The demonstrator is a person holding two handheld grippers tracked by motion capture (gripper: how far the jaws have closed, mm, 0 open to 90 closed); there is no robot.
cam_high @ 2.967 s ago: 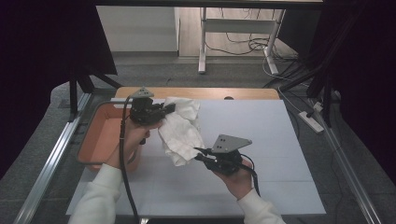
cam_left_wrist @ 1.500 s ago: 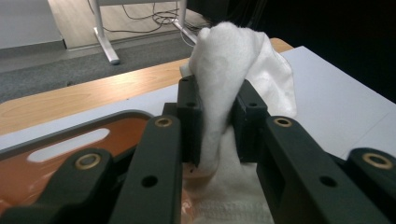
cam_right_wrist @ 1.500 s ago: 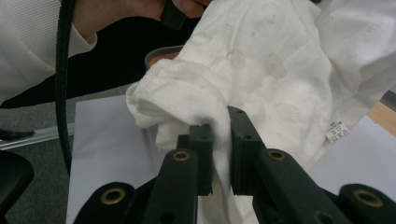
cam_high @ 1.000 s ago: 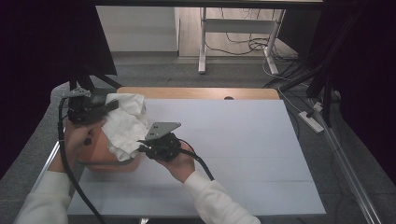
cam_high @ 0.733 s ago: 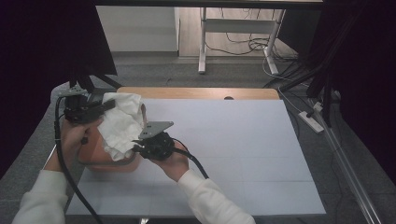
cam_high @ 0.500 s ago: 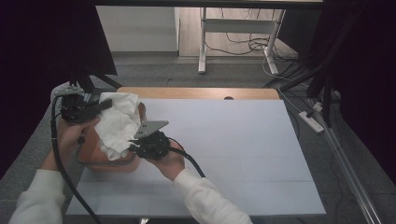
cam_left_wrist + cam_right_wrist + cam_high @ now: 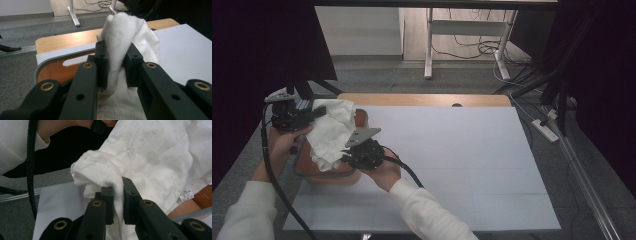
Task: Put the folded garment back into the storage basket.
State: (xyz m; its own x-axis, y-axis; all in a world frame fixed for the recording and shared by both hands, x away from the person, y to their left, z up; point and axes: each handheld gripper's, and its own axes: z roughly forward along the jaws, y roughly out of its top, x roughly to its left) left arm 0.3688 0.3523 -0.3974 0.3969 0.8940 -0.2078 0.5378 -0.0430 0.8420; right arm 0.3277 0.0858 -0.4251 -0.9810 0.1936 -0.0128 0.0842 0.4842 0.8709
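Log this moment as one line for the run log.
left gripper: shut on white cloth | right gripper: shut on white cloth | cloth: held over orange tray | tray: at table's left edge
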